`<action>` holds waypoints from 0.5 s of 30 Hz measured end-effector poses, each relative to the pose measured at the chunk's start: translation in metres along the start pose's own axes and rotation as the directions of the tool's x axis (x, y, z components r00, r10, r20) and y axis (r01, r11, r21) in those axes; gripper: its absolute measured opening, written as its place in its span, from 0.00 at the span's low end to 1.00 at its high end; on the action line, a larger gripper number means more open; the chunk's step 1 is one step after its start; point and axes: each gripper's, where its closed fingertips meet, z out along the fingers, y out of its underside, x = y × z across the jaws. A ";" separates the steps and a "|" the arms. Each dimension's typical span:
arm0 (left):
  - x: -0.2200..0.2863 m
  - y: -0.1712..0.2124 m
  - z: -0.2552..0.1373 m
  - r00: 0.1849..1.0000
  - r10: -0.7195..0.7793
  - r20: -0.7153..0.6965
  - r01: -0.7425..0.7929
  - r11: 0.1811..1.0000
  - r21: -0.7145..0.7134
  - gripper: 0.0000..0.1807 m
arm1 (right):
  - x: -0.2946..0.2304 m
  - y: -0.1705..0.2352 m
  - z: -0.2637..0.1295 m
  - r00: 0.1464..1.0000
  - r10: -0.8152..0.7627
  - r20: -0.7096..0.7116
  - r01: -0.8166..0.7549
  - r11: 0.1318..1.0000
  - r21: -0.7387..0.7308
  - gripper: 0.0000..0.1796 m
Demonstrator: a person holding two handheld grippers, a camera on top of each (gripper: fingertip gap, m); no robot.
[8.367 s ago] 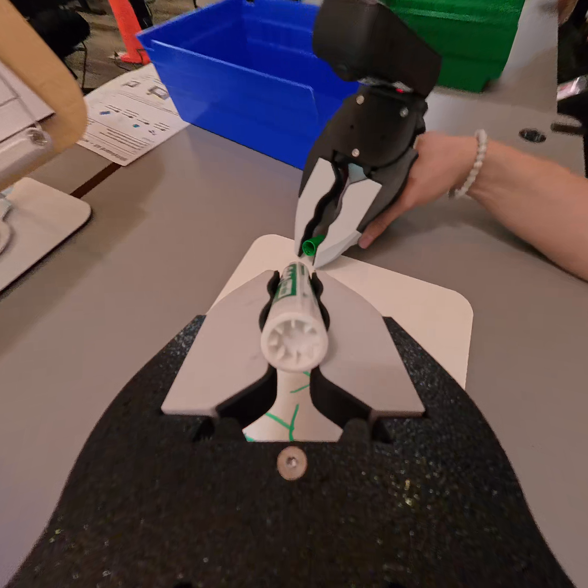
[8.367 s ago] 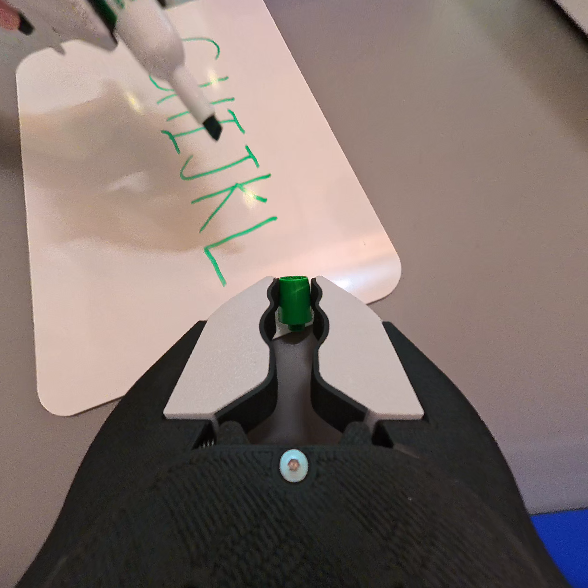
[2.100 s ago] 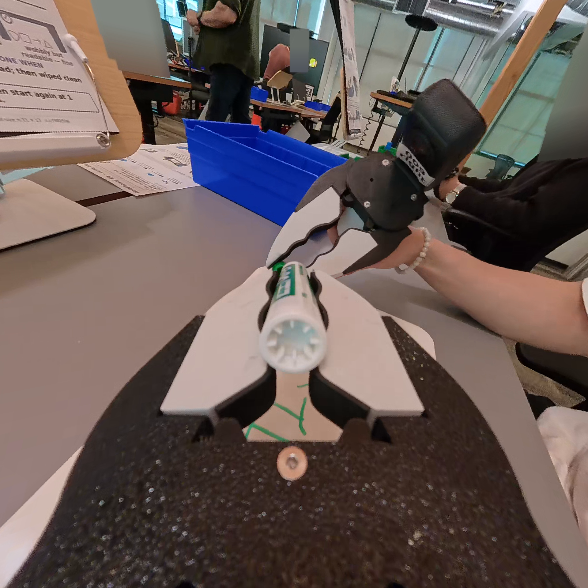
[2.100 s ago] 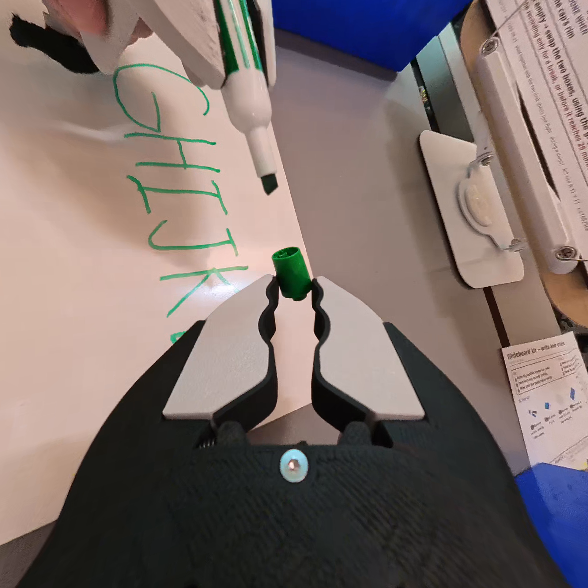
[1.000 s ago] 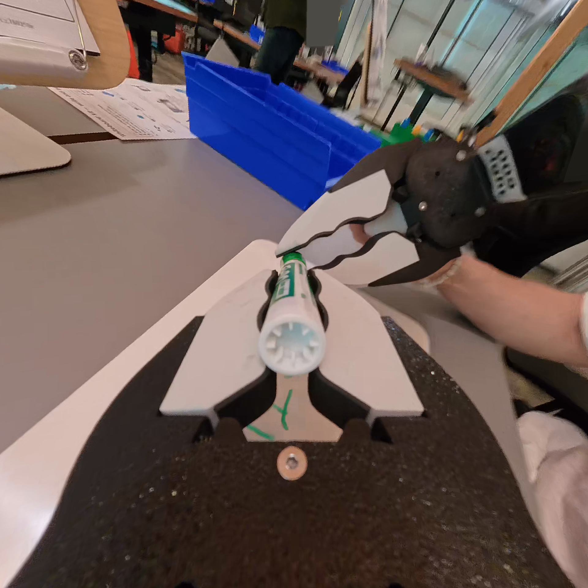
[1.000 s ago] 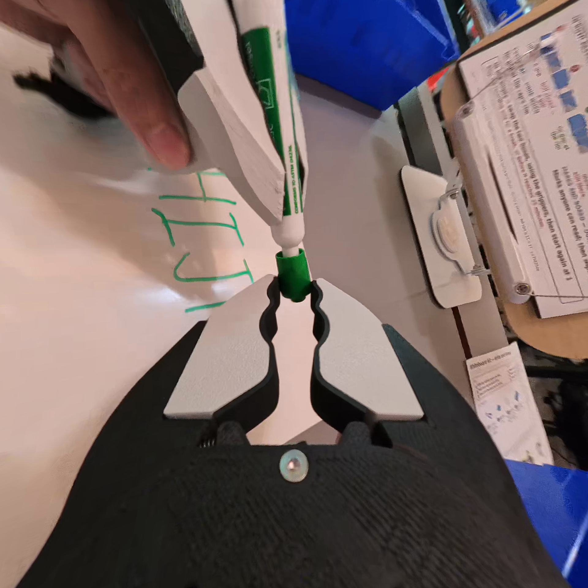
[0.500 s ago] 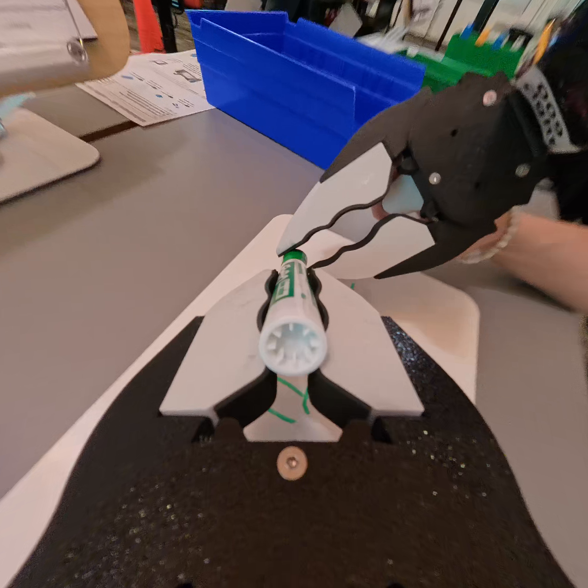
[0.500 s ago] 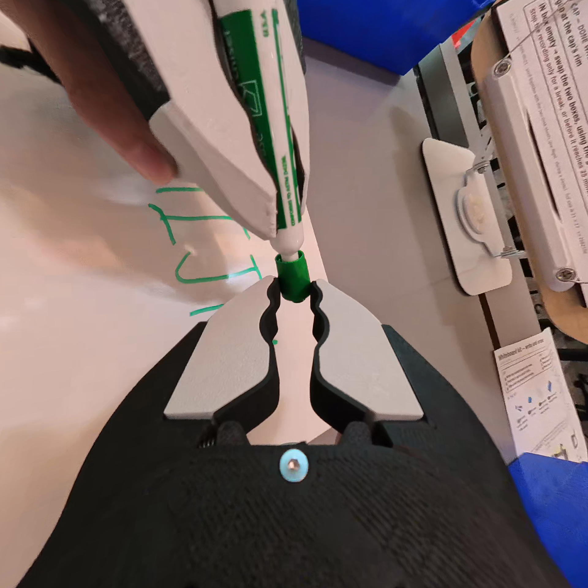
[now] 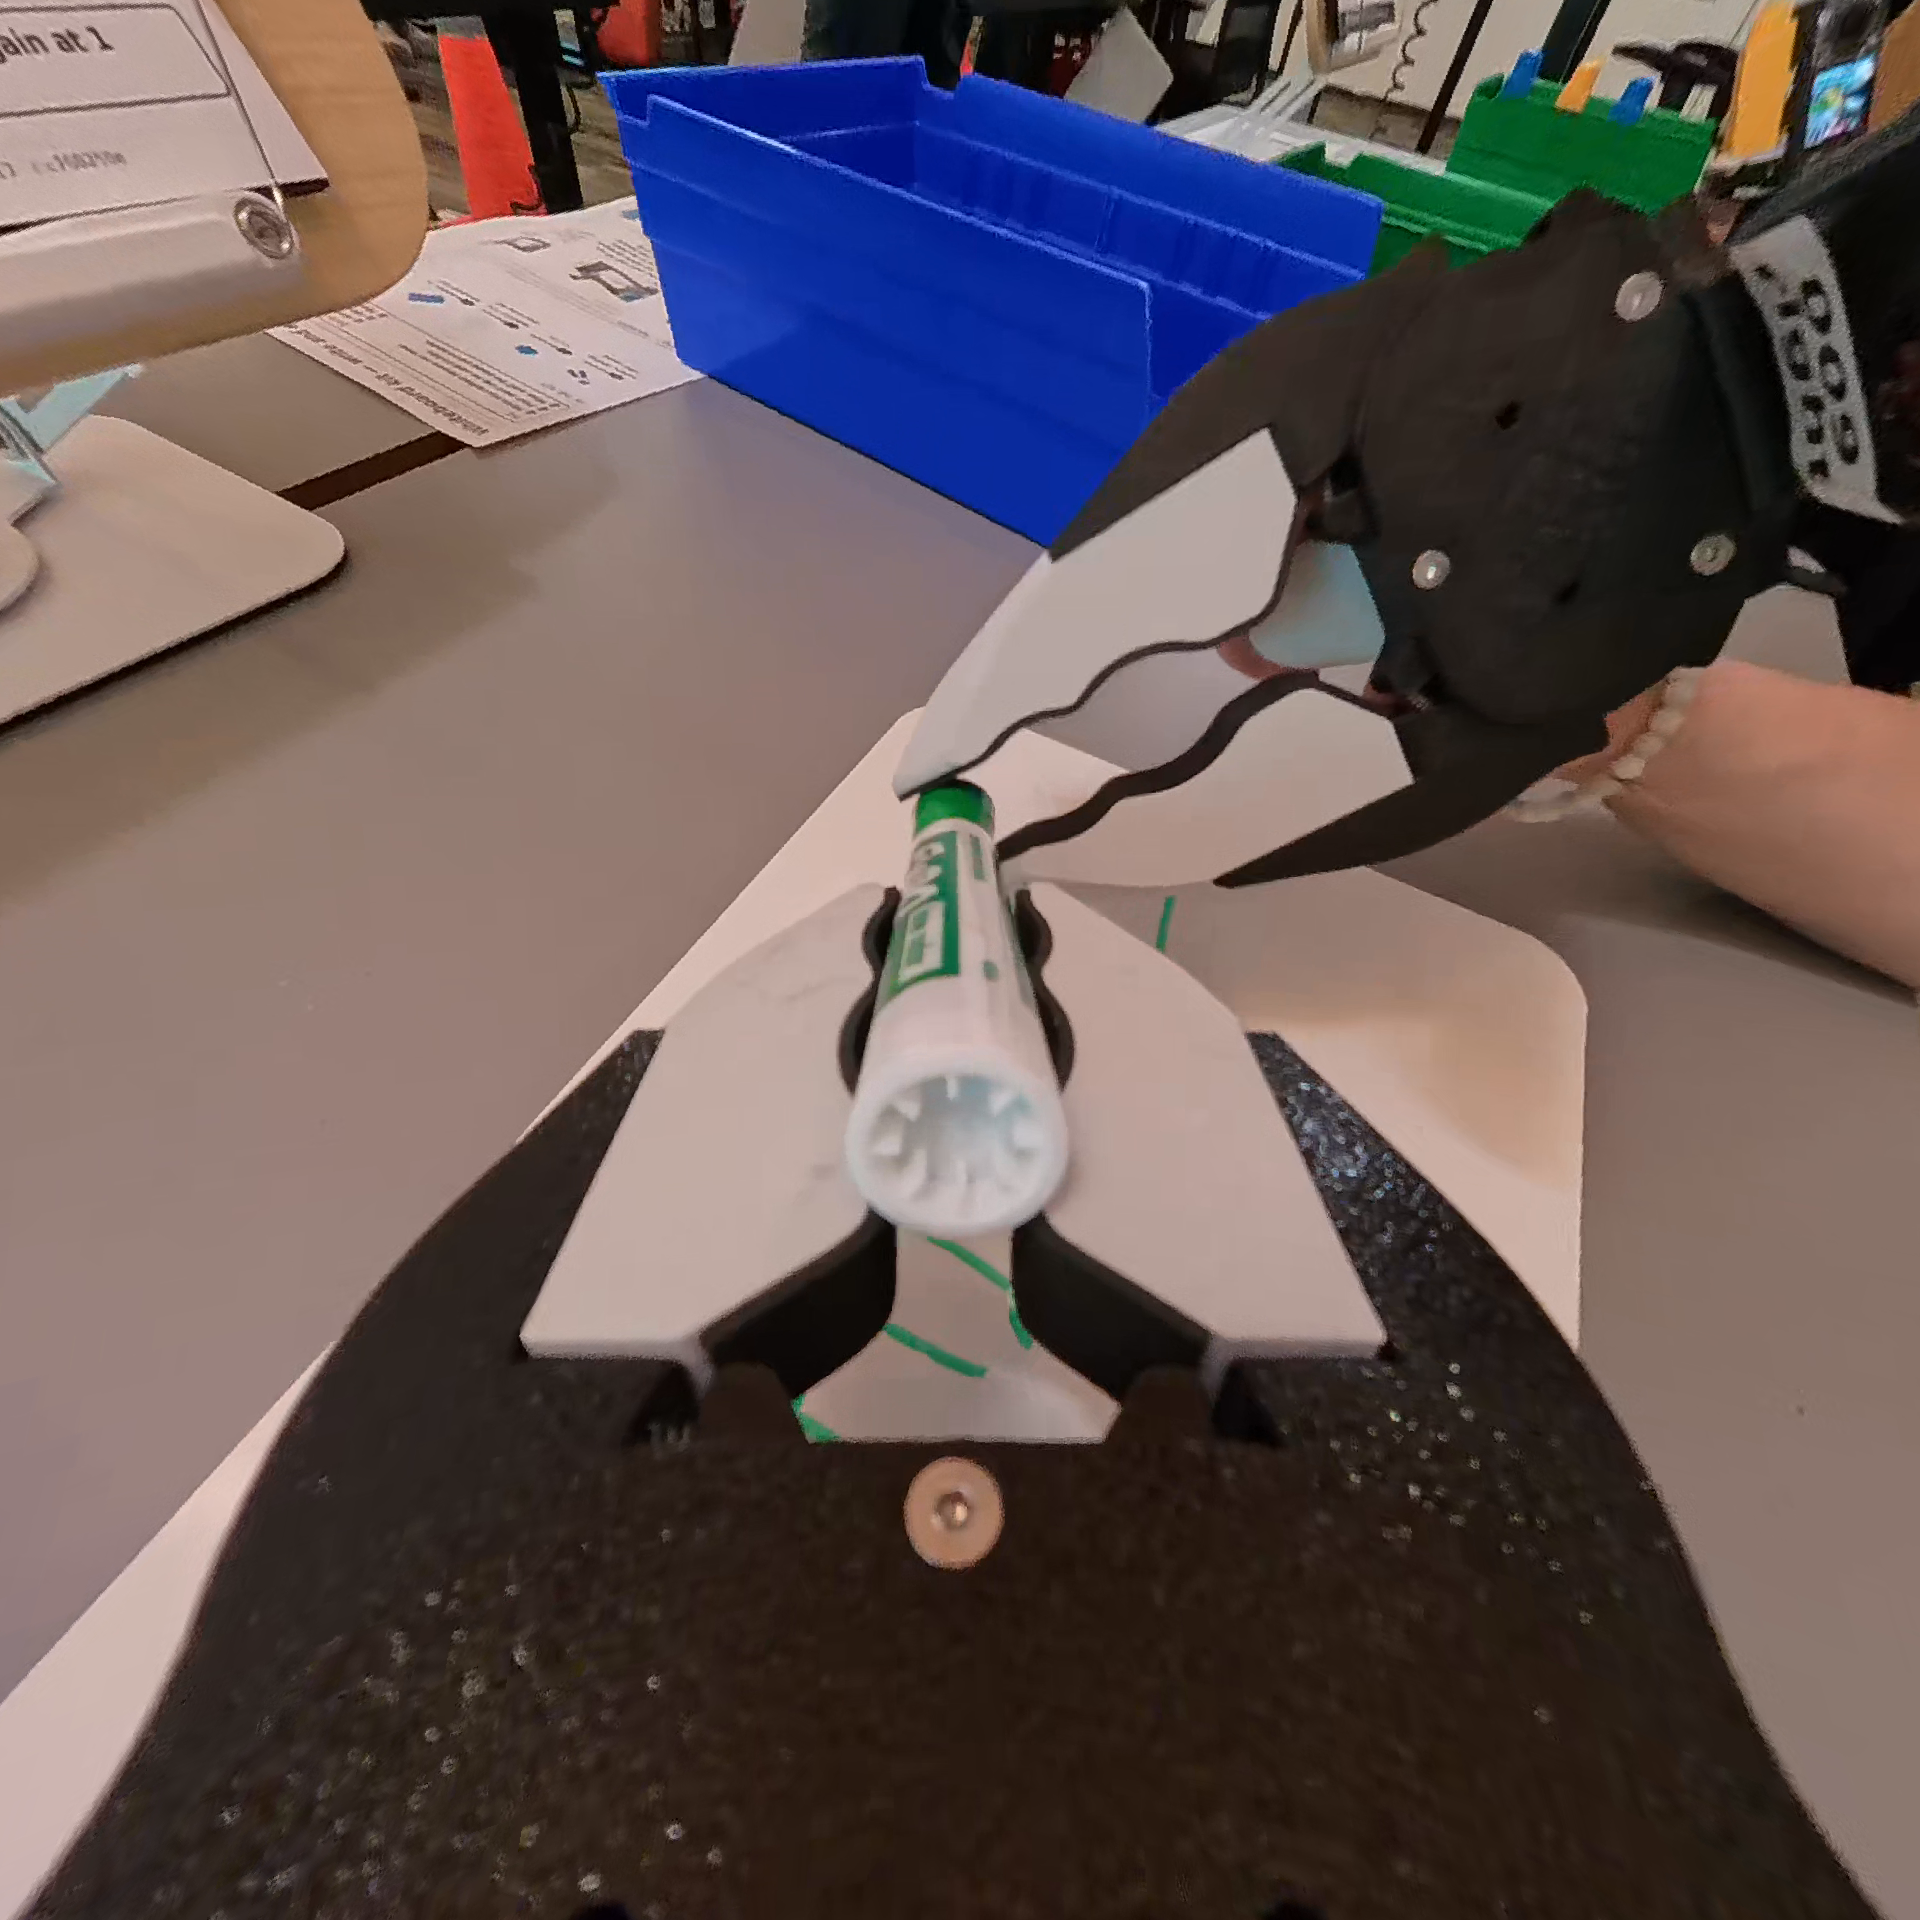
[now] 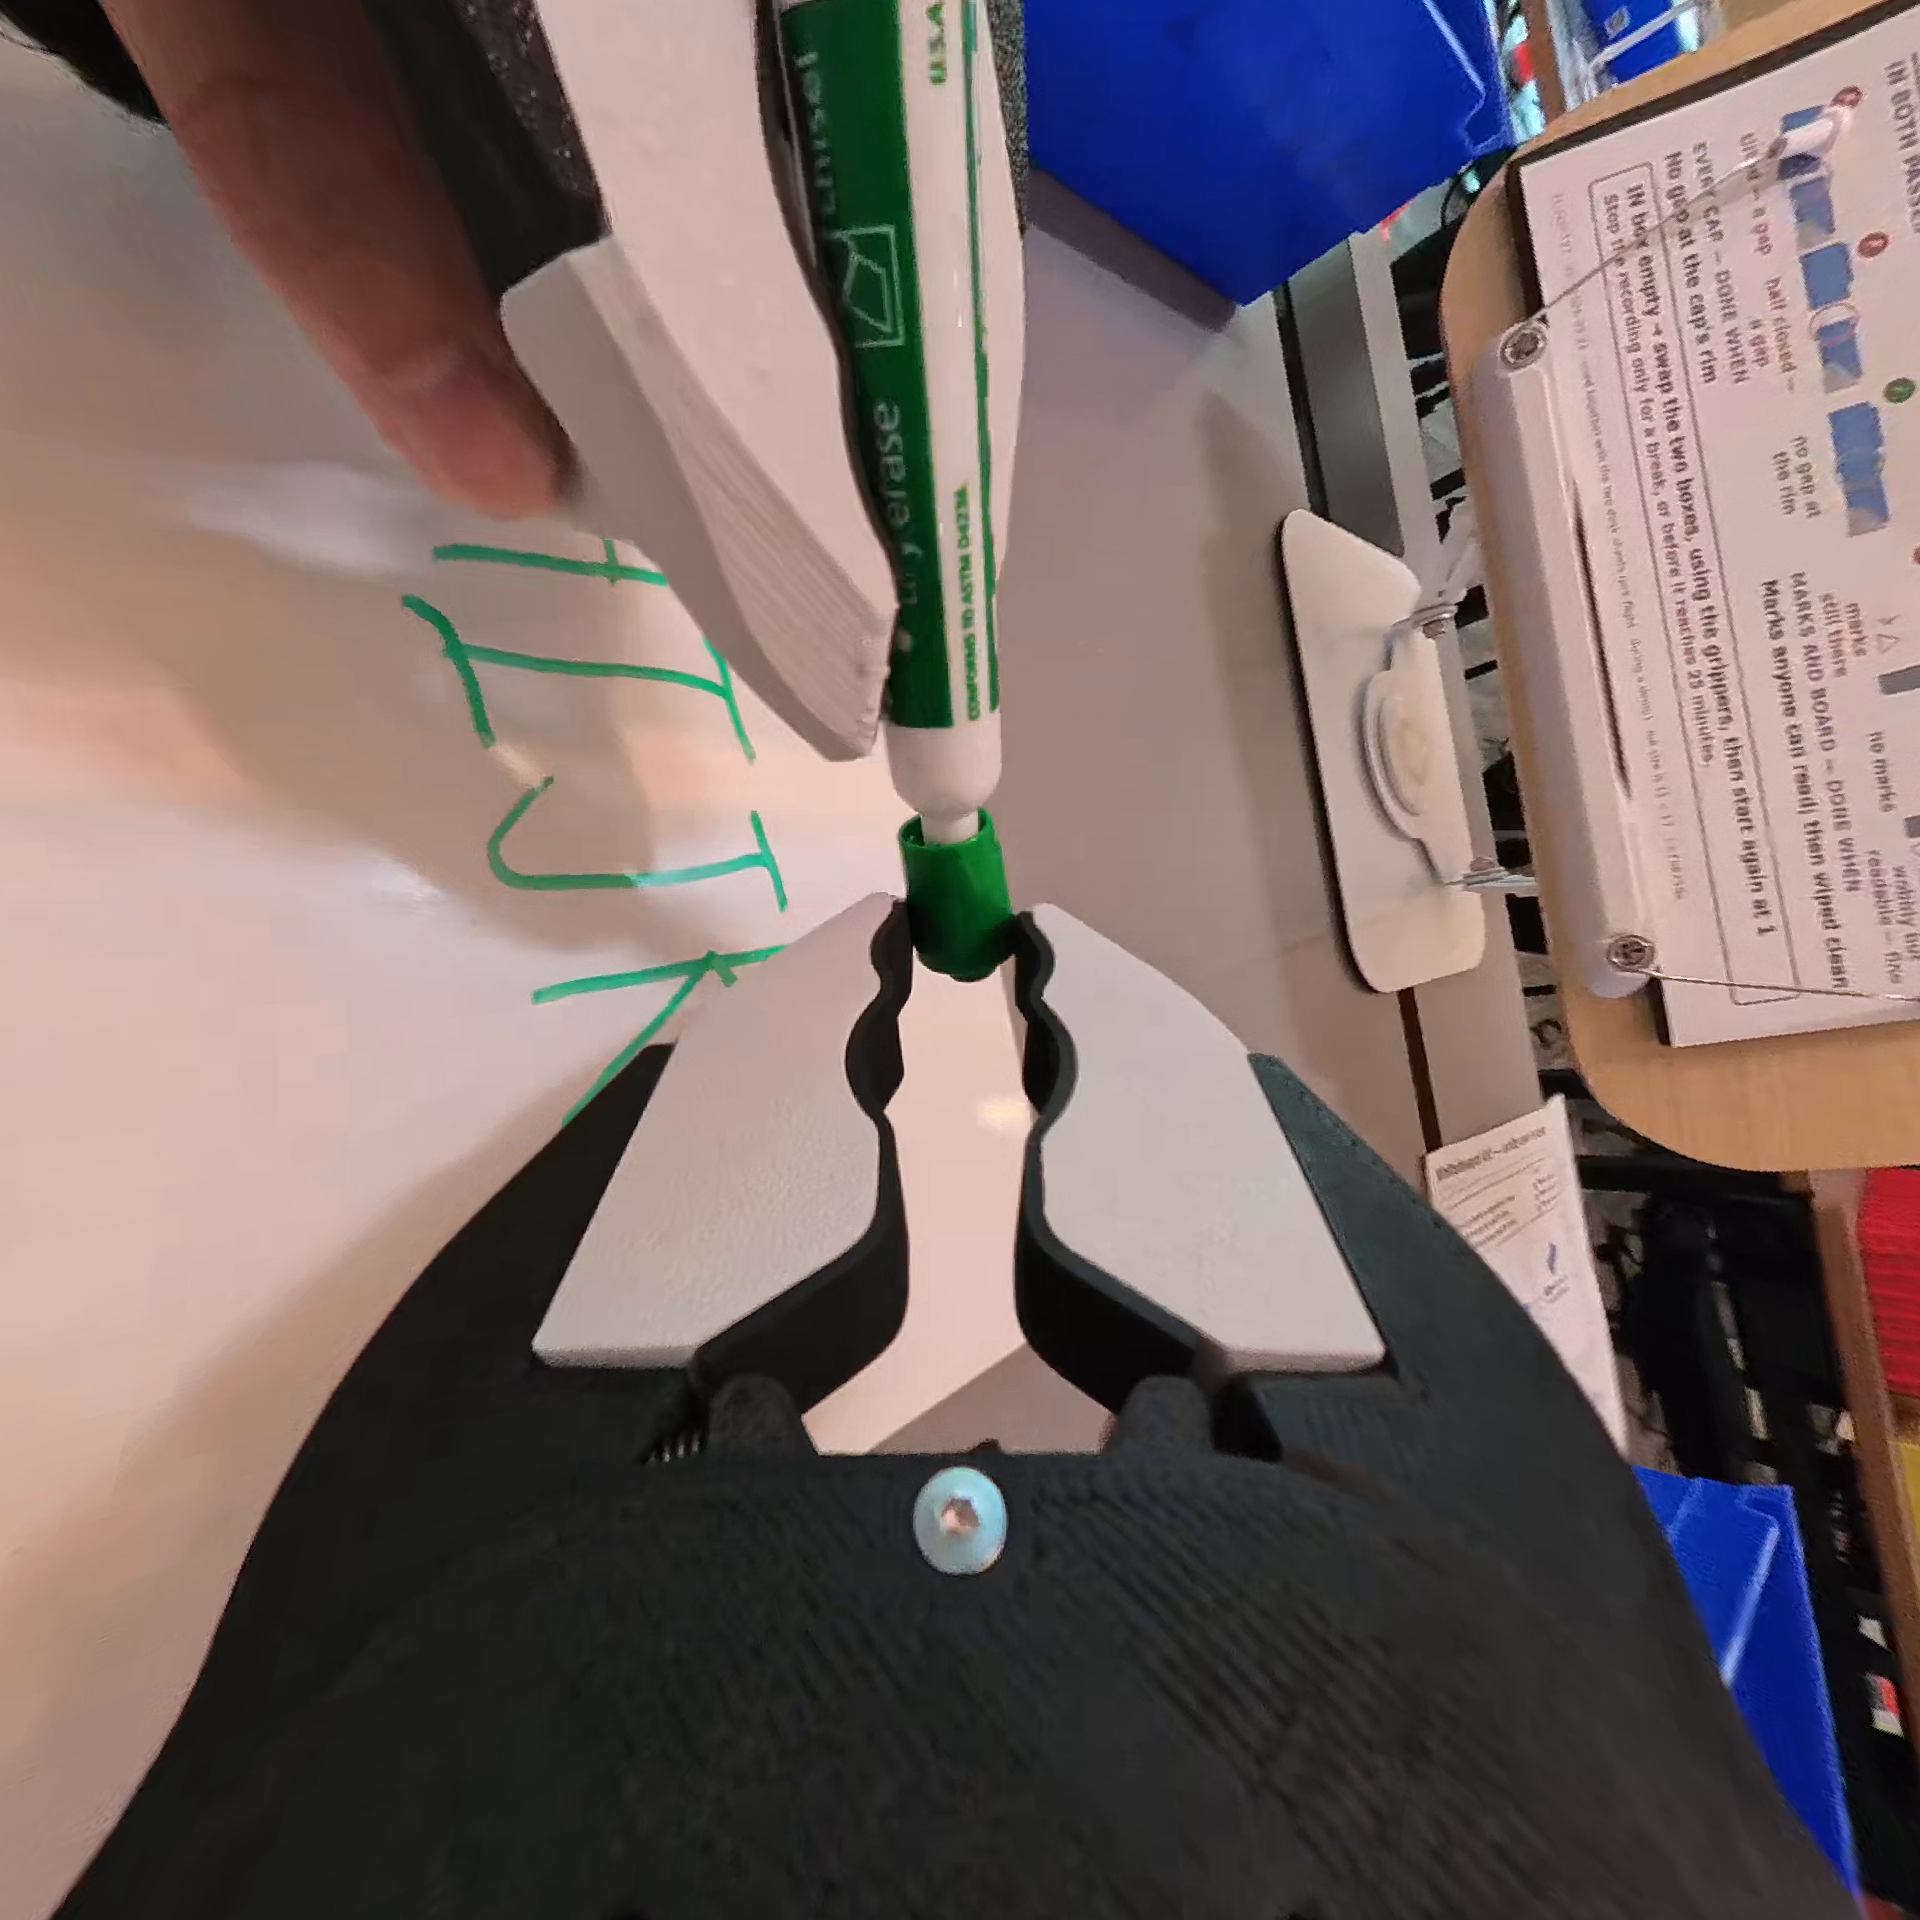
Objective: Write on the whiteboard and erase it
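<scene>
My left gripper (image 9: 954,914) is shut on a white marker with a green label (image 9: 948,1018), also seen in the right wrist view (image 10: 920,416). My right gripper (image 10: 958,935) is shut on the green cap (image 10: 951,894), and the marker's tip sits inside the cap's mouth. In the left wrist view the right gripper (image 9: 961,805) meets the marker's front end, where the cap (image 9: 951,805) shows. Both hang over the white whiteboard (image 10: 260,935), which lies on the grey table and bears green handwritten letters (image 10: 603,707). The board also shows in the left wrist view (image 9: 1434,1049).
A blue bin (image 9: 935,301) and a green bin (image 9: 1507,166) stand at the table's far side. A wooden clipboard on a white stand (image 10: 1704,644) is beside the board, with printed sheets (image 9: 520,322) next to it. A person's hand (image 10: 364,260) and forearm (image 9: 1787,810) hold the grippers. Some 4 centimeters of space lies between my two pairs of fingers.
The marker tip and the cap came together: two seconds ago they were apart, now the tip is inside the cap. Both grippers shifted slightly over the board.
</scene>
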 end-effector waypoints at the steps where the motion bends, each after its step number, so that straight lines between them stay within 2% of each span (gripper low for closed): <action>1: 0.000 0.000 0.001 1.000 0.006 0.008 -0.006 1.000 0.000 0.12 | 0.001 0.001 -0.001 1.000 -0.013 -0.010 0.013 1.000 -0.004 0.11; 6: 0.005 -0.004 0.003 1.000 -0.011 -0.025 0.012 0.999 0.035 0.19 | 0.003 0.006 -0.001 0.998 -0.053 -0.038 0.051 0.998 -0.031 0.11; 15: 0.001 -0.008 0.001 1.000 -0.012 0.005 0.012 0.997 0.073 0.17 | 0.005 0.004 -0.001 0.992 -0.102 -0.079 0.097 0.994 -0.058 0.11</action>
